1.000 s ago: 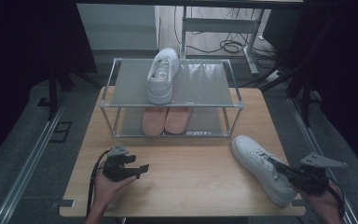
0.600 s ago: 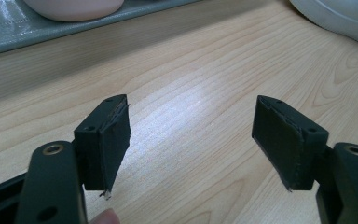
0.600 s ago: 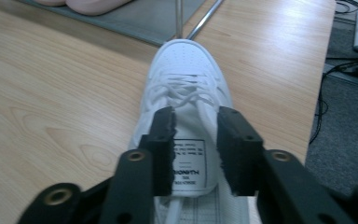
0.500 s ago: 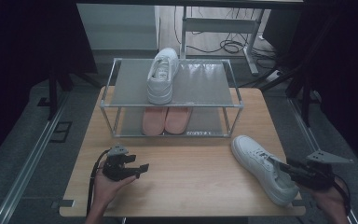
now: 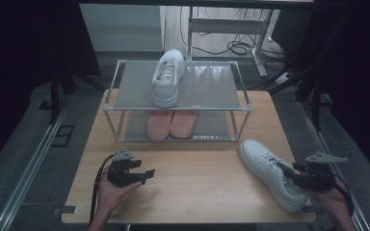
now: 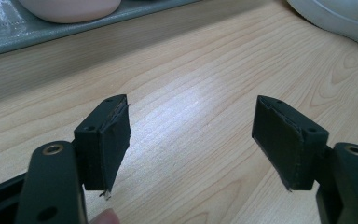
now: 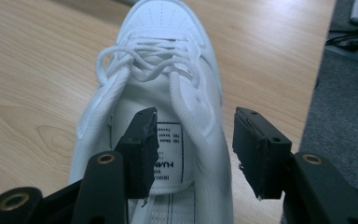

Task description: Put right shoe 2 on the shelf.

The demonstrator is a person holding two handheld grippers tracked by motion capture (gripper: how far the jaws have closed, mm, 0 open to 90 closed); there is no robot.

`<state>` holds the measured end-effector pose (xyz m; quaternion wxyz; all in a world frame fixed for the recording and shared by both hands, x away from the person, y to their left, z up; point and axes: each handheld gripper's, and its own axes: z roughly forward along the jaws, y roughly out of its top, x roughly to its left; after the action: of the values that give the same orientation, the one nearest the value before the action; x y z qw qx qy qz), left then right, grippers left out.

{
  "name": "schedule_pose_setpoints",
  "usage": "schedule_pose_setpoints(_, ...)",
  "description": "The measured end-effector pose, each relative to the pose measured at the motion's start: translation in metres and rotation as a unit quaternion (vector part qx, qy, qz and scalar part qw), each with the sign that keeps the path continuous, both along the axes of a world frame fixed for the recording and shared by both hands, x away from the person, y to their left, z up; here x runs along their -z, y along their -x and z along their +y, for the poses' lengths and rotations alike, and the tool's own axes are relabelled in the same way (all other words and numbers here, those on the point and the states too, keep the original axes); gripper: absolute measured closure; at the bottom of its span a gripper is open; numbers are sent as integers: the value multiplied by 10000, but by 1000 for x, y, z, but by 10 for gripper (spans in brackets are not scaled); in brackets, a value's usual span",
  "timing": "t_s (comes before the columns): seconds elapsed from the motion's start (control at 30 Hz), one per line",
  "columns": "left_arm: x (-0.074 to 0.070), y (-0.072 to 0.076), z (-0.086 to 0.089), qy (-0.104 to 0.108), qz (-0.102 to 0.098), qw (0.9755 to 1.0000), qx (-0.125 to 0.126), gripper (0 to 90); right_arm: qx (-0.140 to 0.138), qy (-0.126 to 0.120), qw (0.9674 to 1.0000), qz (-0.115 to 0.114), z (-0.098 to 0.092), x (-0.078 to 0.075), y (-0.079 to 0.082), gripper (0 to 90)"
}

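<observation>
On the wooden bench point(image 5: 197, 183), at about 8 o'clock in the high view, the left tool point(image 5: 142, 173) rests in the person's left hand point(image 5: 112, 191), pointing toward 3 o'clock. In the left gripper view its jaws stand wide apart over bare wood with nothing between them point(image 6: 191, 144); a pink shoe toe and the edge of the rack's lower shelf show at 11 o'clock there, and a bit of white sole at 1 o'clock.

At 12 o'clock on the bench stands a metal shoe rack point(image 5: 178, 108) with two shelves. A white shoe point(image 5: 167, 78) lies on the top shelf, toe away from the person. A pair of pink shoes point(image 5: 171, 124) sits side by side on the lower shelf.

At about 4 o'clock a second white shoe point(image 5: 265, 168) lies on the bench near its right edge, toe toward 11 o'clock and heel toward the person. The right tool point(image 5: 289, 174), held in the right hand point(image 5: 335, 202), sits at the heel end and points along the shoe. Its jaws have just been opening. In the right gripper view they stand well apart point(image 7: 193, 149): the left jaw is over the shoe's opening point(image 7: 163, 149), above the printed insole label, and the right jaw is outside the shoe, beyond its right side wall. That side wall lies between the jaws, but the pads do not press on it, so the shoe is not gripped. The laces point(image 7: 144, 58) lie loose over the tongue at 12 o'clock in that view.
</observation>
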<state>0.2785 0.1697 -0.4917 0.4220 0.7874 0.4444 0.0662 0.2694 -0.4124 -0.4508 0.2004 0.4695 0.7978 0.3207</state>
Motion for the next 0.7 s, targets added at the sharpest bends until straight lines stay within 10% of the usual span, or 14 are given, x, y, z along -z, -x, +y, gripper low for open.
schedule_pose_setpoints(0.47, 1, -1, 1, -5, 21, 10000, -18, 284, -46, 508, 9979, 409, 5, 14, -29, 780)
schedule_pose_setpoints(0.7, 1, -1, 1, -14, 22, 10000, -22, 284, -3, 203, 9992, 353, -1, 16, -29, 837)
